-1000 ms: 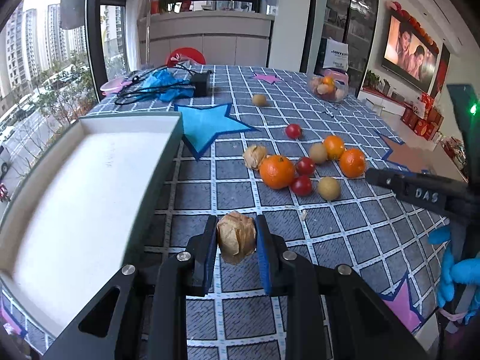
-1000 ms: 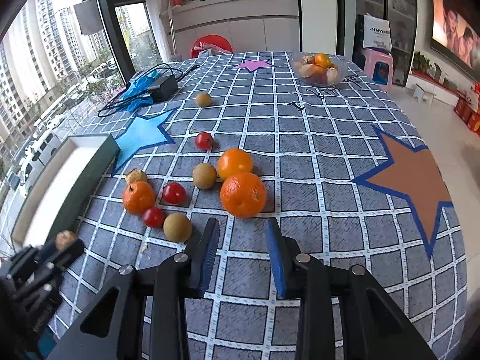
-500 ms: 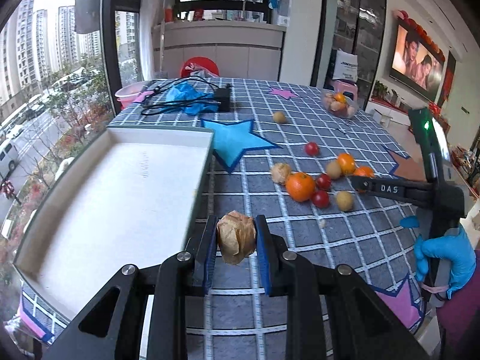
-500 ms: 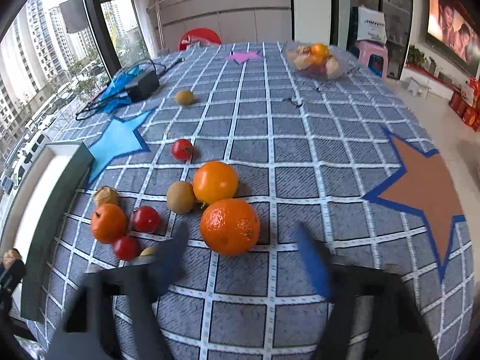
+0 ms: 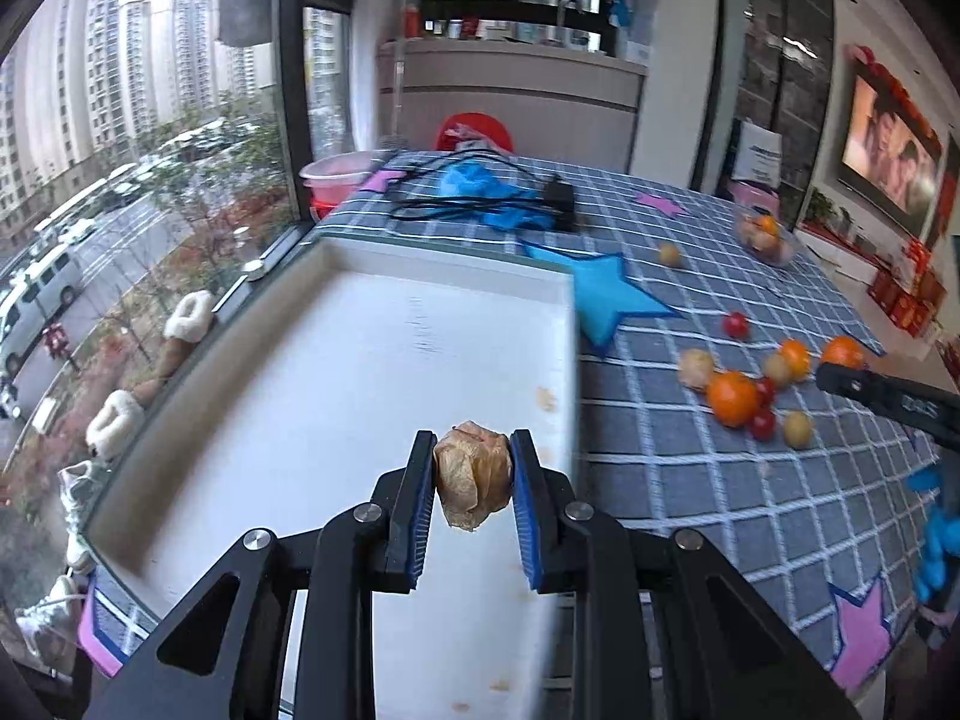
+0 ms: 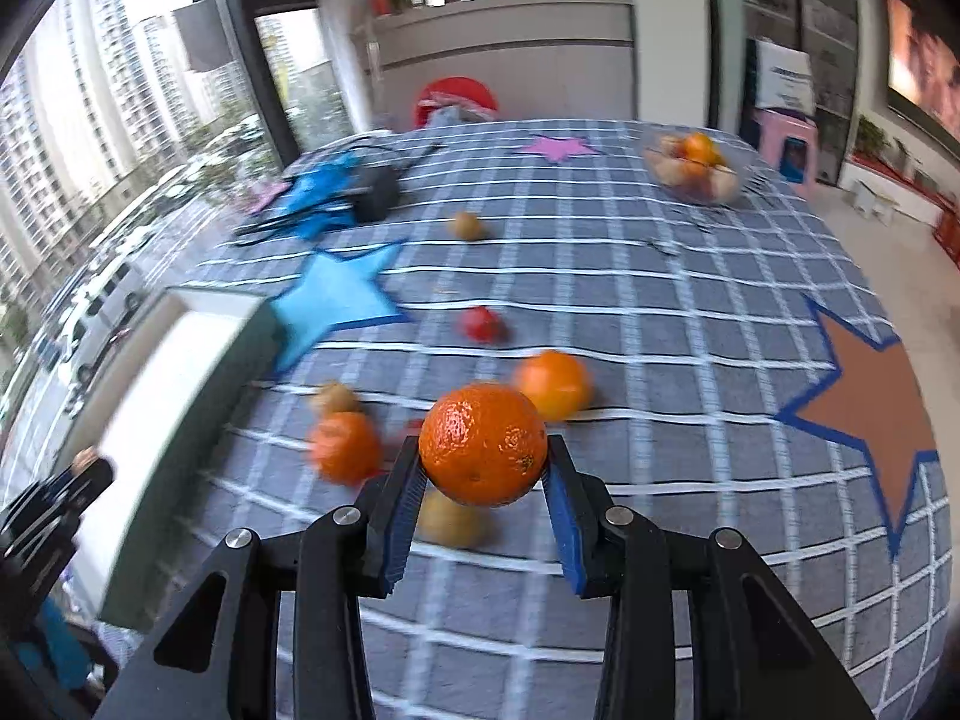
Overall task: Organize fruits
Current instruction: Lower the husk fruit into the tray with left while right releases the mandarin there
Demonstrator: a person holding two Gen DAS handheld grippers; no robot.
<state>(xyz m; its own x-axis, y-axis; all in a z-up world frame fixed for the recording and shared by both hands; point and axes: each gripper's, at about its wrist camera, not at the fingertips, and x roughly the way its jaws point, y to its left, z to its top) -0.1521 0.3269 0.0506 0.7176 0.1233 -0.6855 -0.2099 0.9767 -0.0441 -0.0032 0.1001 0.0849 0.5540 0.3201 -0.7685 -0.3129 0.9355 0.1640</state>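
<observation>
My left gripper (image 5: 472, 483) is shut on a papery brown husk fruit (image 5: 473, 477) and hangs over the near right part of the white tray (image 5: 300, 396). My right gripper (image 6: 485, 474) is shut on a large orange (image 6: 482, 444), lifted just above the checked tablecloth (image 6: 660, 360). Loose fruit lies below and behind it: a second orange (image 6: 553, 384), a smaller orange (image 6: 345, 446), a red tomato (image 6: 482, 324), a tan round fruit (image 6: 453, 519) under the held orange. In the left wrist view the same cluster (image 5: 750, 390) sits right of the tray.
A glass bowl of fruit (image 6: 693, 171) stands at the far right of the table. A blue felt star (image 5: 606, 294) lies beside the tray. Black cables, a charger and blue gloves (image 5: 498, 198) lie at the far end. A window (image 5: 150, 180) borders the table's left side.
My left gripper carried the husk fruit leftward from the cloth to over the tray. My right gripper advanced, opened wider, then closed on the large orange and raised it.
</observation>
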